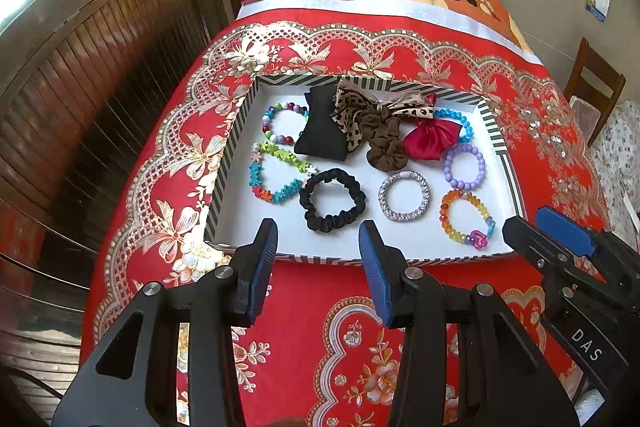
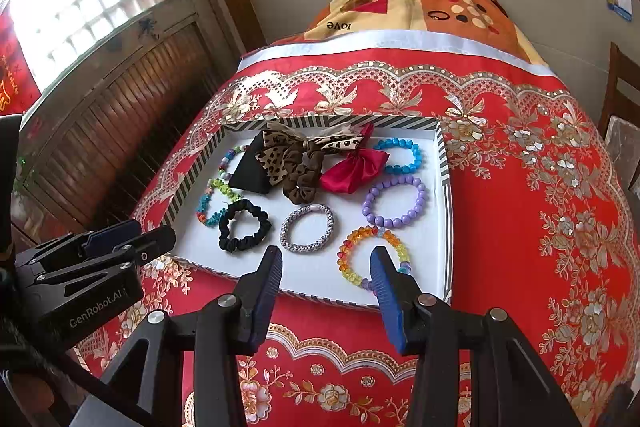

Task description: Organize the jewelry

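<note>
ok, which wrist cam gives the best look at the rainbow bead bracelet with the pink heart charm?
Left wrist: the rainbow bead bracelet lies fully in view near the tray's front edge, heart included. In the right wrist view the same bracelet is larger, but a finger of the right gripper covers its near side and the heart.

Left gripper [image 1: 318, 239] angled steeply downward, jaws apart, blue pads facing each other across a clear gap, nothing between them, nothing touched. Black linkage arms spread symmetrically behind the fingers, pivot bolts visible. Right gripper [image 2: 326, 267] pitched down at a similar slant, jaws likewise parted with an empty gap, not clamping anything. Both side by side, near each other but apart: right gripper showing at the right edge of the left wrist view, one blue pad uppermost; left gripper showing at the left edge of the right wrist view, fingers pointing forward, roughly parallel to its neighbour. No hand or sleeve discernible in either view.
</note>
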The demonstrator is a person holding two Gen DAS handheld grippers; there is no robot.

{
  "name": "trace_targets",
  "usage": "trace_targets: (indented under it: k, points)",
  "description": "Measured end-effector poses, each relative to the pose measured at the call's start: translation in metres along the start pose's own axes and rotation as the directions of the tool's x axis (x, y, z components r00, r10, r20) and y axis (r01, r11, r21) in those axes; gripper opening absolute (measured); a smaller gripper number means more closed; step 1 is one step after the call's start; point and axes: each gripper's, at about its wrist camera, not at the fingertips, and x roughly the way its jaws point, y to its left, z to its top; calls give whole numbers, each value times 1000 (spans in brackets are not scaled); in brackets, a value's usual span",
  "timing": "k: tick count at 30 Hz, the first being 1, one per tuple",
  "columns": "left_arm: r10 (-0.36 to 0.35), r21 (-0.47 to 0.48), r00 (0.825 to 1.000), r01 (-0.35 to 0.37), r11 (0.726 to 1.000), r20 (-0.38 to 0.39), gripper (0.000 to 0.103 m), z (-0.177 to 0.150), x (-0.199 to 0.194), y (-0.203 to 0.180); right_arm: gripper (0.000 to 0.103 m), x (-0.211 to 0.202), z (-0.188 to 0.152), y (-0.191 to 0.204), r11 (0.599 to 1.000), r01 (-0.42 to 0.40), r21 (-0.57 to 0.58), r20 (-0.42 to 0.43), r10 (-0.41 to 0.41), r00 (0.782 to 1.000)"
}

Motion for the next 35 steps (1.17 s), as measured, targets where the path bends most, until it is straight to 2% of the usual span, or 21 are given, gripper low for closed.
trace_targets:
  k: [10, 18, 23, 26, 35]
  points:
    - [-33, 18, 999, 33, 999, 26, 42, -1, -3, -2, 44, 3, -1, -10, 1000, 1, 6, 3, -1, 1000]
    - [-83, 1, 996, 83, 997, 12, 42, 7, 12, 5, 44, 18, 0, -83, 987, 105, 117, -22, -104, 994]
    - [-74, 14, 997, 74, 997, -4, 42, 12, 22, 7, 44, 26, 2, -120, 970, 141, 199, -41, -135, 990]
    - [-45, 37, 999, 45, 998, -2, 42, 16, 25, 5, 45, 27, 3, -127, 966, 144, 213, -42, -139, 989]
    - [-25, 78, 1000, 25, 997, -4, 42, 18, 30, -3, 45, 26, 7, -123, 967, 138, 212, -26, -135, 990]
